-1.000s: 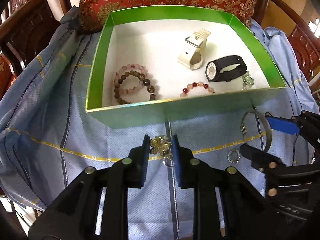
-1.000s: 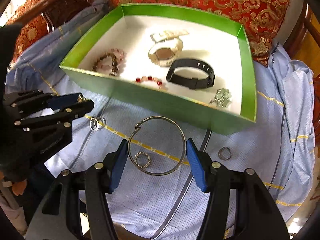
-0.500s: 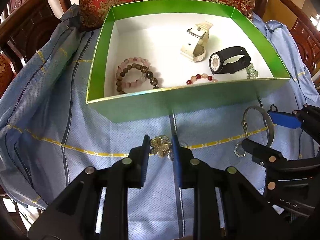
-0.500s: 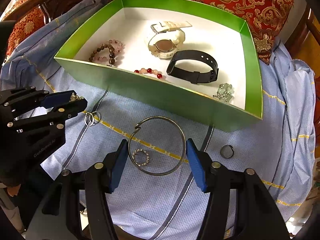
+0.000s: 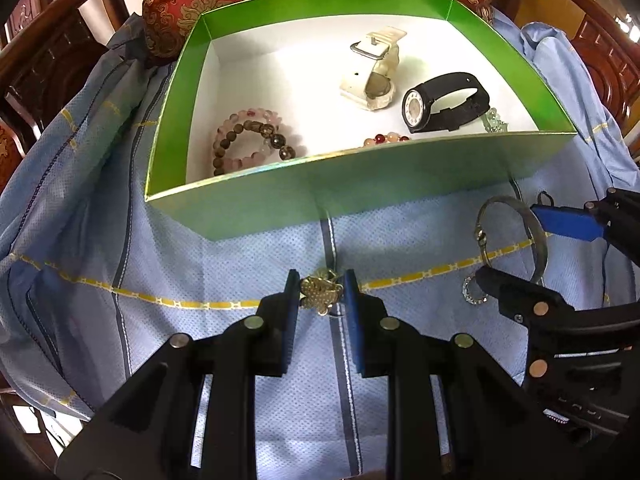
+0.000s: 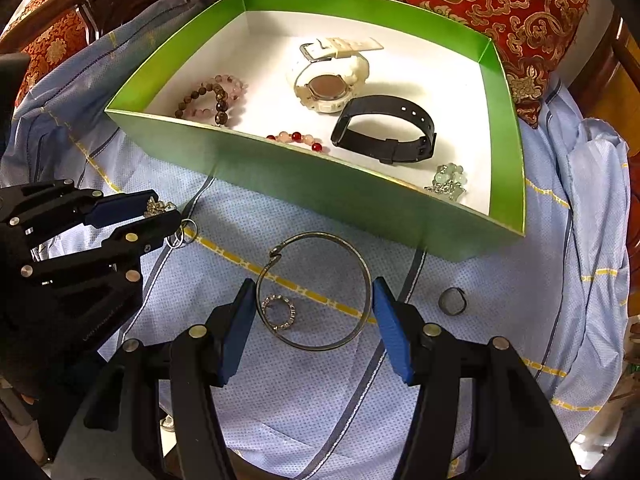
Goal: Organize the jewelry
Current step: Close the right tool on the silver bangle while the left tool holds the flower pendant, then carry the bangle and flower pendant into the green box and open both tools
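Two grippers: both were over the blue cloth (image 6: 500, 320), in front of the green box (image 5: 360, 188).
Left gripper (image 5: 322, 294): its fingers were clamped on a gold flower-shaped brooch (image 5: 320, 291); the brooch was held between the blue pads, just above the cloth, near a yellow stripe.
Brooch look: small, gold, with rounded petals and a grainy surface; small metal rings (image 6: 182, 234) hung below it, seen from the right wrist view.
Right gripper (image 6: 314, 312): its fingers stood apart on both sides of a thin metal bangle (image 6: 362, 268); I could not tell if the pads touched it.
Bangle position: it lay flat on the cloth, its clasp toward the box; a small sparkling ring (image 6: 280, 312) lay inside its circle.
Dark ring (image 6: 452, 301): on the cloth, right of the bangle.
Box content: bead bracelets (image 5: 250, 140), a white watch (image 5: 370, 76), a black watch (image 5: 444, 102) on its side with its dial toward the left, a red bead string (image 6: 296, 138), a pale green piece (image 6: 448, 182).
Writing: faint letters on the left gripper, not readable.
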